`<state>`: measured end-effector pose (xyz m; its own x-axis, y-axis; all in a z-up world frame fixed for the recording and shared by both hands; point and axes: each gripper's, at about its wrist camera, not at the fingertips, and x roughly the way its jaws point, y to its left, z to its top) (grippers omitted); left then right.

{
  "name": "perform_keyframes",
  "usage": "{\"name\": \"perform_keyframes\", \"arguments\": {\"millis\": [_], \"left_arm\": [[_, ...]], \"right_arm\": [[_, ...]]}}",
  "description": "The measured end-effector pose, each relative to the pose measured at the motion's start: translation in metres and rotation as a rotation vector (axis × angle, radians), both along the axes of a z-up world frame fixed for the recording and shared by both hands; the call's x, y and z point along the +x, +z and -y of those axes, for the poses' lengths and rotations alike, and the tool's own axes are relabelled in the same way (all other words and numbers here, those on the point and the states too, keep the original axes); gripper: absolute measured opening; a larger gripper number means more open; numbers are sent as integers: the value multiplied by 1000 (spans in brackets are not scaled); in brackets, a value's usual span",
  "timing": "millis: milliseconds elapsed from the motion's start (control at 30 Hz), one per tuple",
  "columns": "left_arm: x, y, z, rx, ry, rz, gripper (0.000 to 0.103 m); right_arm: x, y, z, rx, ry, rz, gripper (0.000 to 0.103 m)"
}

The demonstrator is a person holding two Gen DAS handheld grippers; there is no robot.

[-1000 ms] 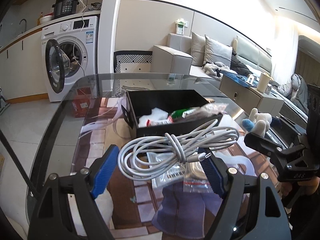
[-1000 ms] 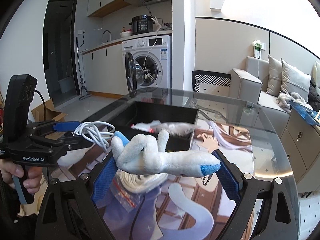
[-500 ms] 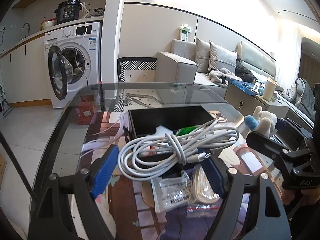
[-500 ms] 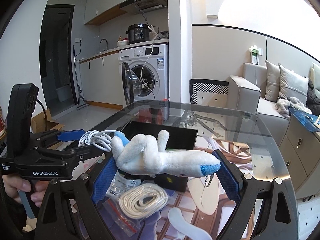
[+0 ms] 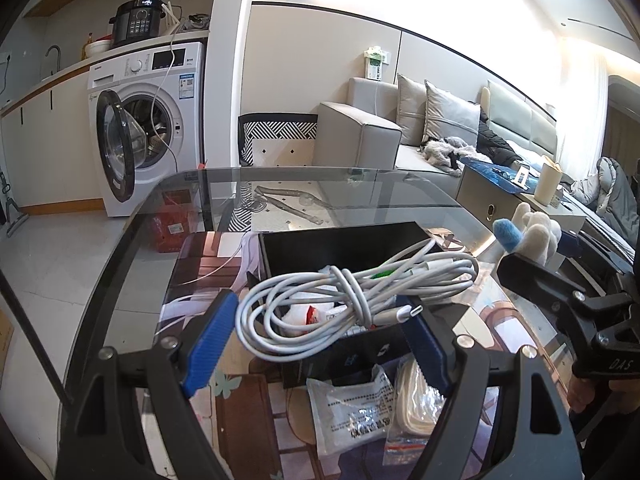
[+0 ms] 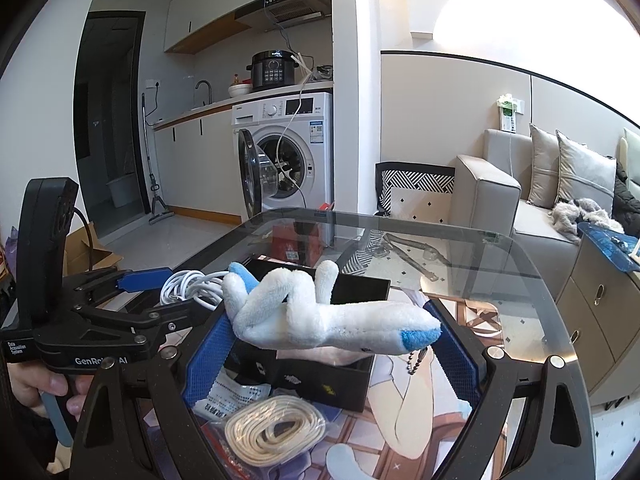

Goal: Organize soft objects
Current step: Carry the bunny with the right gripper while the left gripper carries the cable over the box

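Down at six o'clock in both wrist views, the bagged cream strap [image 6: 275, 425] and a printed packet [image 5: 352, 408] lie on the glass table [image 6: 532, 280], and they could get snagged if either hand drops short. Just beyond, the left gripper [image 5: 316, 332] has its blue pads closed across a coiled white cable [image 5: 352, 300]. The bundle spans the jaws, with loops sagging out at eleven o'clock and a plug dangling near the right pad. Loose loops like that could catch the rim of the black box [image 5: 340, 240], which sits dead ahead at twelve. The right gripper [image 6: 328, 336] clamps a white plush toy [image 6: 320, 316] lengthwise, blue tip against the three o'clock pad and limbs flopping free. A soft body squeezed end to end may well buckle and slip out. Both grippers tilt gently downward, side by side, close enough to bump over the box.
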<state>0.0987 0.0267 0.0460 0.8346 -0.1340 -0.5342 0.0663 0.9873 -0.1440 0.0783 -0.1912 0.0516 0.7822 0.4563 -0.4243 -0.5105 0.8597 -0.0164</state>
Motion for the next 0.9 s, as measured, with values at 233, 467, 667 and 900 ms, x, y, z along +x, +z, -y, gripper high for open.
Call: {"name": "perform_keyframes", "arguments": {"millis": [233,467,667,900], "left_arm": [[15,-8,-4,-18,19,-30,81],[30,-12,-8,-44,39,-55,81],[39,-17,-16,-75,69,-70,81],[47,-15,-20,-86,83,-69,81]], "right_arm": [[12,-4,1,-8,-16,-12,93],[34,-12,-1,-26,-22,-42,93],[46,-19,-10,-57,-14,-52,93],[58,-25,-18,-84,-2,-67,93]]}}
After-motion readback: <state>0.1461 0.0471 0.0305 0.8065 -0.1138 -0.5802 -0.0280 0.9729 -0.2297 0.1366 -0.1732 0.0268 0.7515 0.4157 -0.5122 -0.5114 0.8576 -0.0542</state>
